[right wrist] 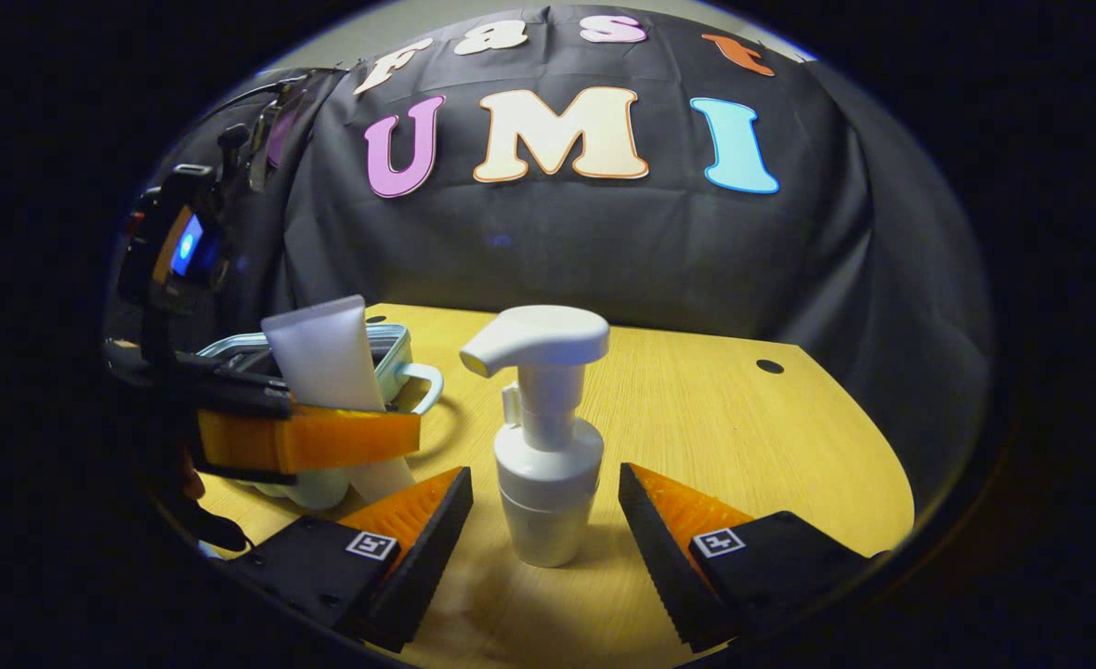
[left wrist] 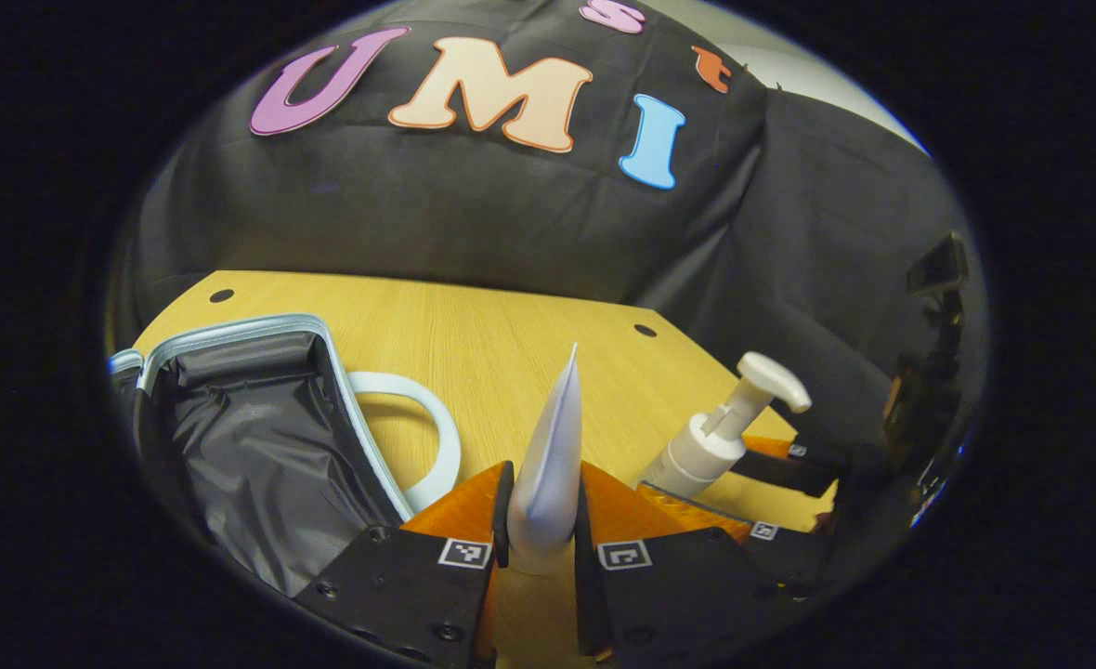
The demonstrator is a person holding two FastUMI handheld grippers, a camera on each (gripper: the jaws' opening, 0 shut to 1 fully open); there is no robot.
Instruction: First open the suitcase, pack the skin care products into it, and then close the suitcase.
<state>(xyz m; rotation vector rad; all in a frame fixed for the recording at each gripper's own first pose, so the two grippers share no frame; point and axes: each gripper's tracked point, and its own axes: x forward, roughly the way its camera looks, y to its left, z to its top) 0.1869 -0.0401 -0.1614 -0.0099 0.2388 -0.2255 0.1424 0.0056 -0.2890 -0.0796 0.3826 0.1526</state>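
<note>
Right gripper view: bare worktop (right wrist: 743, 418) is seen right of the pump bottle (right wrist: 548, 446), which stands between the wide-open fingers of the right hand-held gripper (right wrist: 544, 520), untouched. A white tube (left wrist: 548, 465) is clamped upright in the left hand-held gripper (left wrist: 542, 520), beside the open suitcase (left wrist: 260, 446) at the worktop's left edge

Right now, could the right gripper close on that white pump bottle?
Probably yes. The right gripper is open with the pump bottle standing upright between its fingers, nothing in between. The left gripper, holding the tube, sits off to the side.
</note>
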